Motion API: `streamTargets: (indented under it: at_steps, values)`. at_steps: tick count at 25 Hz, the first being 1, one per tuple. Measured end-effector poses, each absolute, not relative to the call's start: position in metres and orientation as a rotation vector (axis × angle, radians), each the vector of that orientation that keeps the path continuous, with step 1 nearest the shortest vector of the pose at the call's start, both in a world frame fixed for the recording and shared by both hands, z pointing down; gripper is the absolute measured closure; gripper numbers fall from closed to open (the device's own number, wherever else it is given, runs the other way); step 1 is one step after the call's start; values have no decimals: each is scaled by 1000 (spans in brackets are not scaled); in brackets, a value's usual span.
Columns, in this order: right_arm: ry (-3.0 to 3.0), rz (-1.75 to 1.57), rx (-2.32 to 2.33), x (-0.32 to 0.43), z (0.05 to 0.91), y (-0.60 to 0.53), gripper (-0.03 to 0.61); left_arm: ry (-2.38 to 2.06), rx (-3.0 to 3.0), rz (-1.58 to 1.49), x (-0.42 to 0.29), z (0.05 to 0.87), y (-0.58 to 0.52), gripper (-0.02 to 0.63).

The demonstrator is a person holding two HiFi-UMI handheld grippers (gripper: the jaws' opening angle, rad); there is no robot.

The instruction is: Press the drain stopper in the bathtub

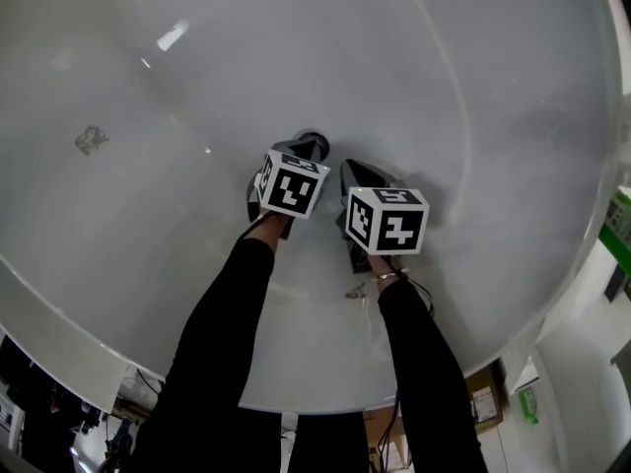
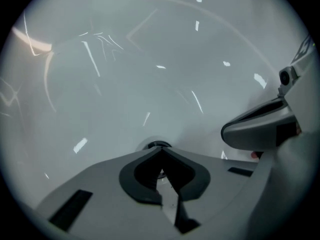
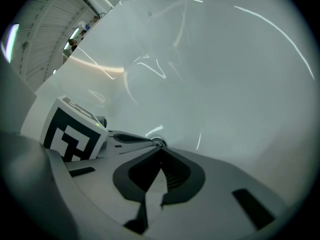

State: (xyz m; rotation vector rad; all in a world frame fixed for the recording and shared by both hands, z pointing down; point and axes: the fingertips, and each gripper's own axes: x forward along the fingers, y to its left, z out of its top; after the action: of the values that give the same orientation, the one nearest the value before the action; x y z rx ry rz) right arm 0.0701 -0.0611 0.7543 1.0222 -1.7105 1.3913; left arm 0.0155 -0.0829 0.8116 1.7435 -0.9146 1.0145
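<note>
White bathtub point(image 1: 473, 77): left gripper point(image 2: 161, 153) and right gripper point(image 3: 161, 154) have jaws pressed together, empty; drain stopper point(image 2: 156, 144) sits just ahead, seemingly not yet pressed.

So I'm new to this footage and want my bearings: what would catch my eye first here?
Two black-and-white marker cubes stand out against the white bathtub, side by side near the middle of the head view. Just ahead, the left tool, jaws together, points at the dark drain stopper on the tub floor, with the right tool, also shut, close beside it.
</note>
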Motion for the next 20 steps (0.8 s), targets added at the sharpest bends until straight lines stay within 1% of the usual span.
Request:
streamTargets:
  at_steps: [8, 20]
  values:
    - [-1773, 1338, 1019, 62, 728, -74, 577, -937, 1761, 993, 9, 786, -95, 606]
    - [-1812, 1293, 1032, 53, 685, -84, 577, -971, 1813, 950, -1, 726, -106, 606]
